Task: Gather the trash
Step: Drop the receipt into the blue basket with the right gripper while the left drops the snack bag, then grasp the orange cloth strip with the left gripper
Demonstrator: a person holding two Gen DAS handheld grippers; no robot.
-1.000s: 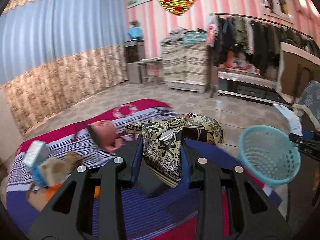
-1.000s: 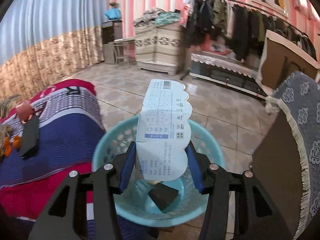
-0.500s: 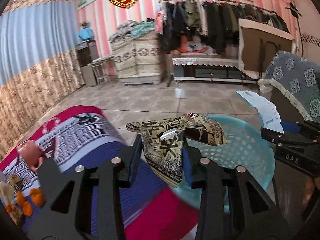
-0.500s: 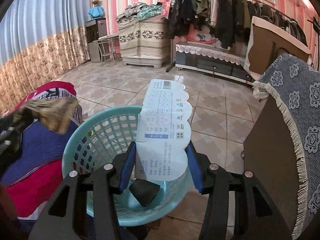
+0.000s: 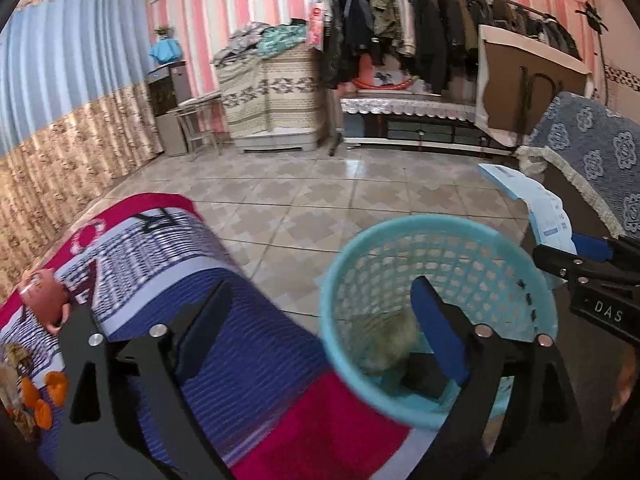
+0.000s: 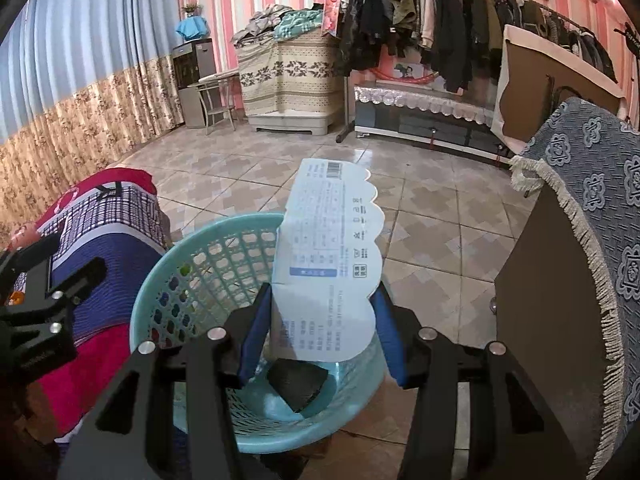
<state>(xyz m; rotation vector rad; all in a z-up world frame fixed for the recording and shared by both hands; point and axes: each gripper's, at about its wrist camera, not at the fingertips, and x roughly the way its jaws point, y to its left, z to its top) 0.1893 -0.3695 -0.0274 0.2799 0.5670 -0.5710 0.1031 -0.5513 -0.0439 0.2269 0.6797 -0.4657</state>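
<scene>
A blurred, crumpled brownish wrapper [image 5: 386, 344] lies inside the round teal plastic mesh basket [image 5: 400, 240], beside a dark flat item [image 6: 298, 386] on the basket's bottom. Above the basket, the left gripper [image 5: 320, 320] hangs with its jaws spread and empty. The right gripper [image 6: 320, 334] pinches a pale blue scalloped paper package [image 6: 328, 264] over the basket's rim. Just beside the basket lies a red, blue and white striped blanket [image 5: 224, 300]; beyond it spread beige patterned floor tiles [image 5: 304, 200].
</scene>
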